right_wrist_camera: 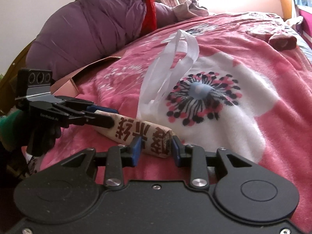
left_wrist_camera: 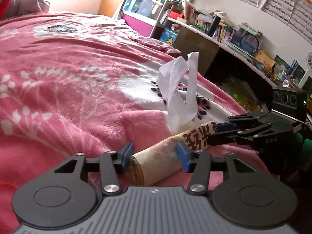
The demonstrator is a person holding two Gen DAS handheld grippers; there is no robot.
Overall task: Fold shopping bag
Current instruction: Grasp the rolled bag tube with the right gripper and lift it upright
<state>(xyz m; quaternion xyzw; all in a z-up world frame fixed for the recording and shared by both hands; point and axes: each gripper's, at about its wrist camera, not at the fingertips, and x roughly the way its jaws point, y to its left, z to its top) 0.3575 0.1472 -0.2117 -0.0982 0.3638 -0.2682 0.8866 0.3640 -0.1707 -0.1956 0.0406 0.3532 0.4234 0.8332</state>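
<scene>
The shopping bag lies rolled into a tan tube on the pink floral blanket, its white handles sticking up toward twelve o'clock. The left gripper straddles the plain end of the roll at six o'clock, blue pads on either side with a gap showing (released, not squeezing). The right gripper has its pads clamped on the printed end. In the right wrist view, a purple quilt is heaped at ten o'clock
</scene>
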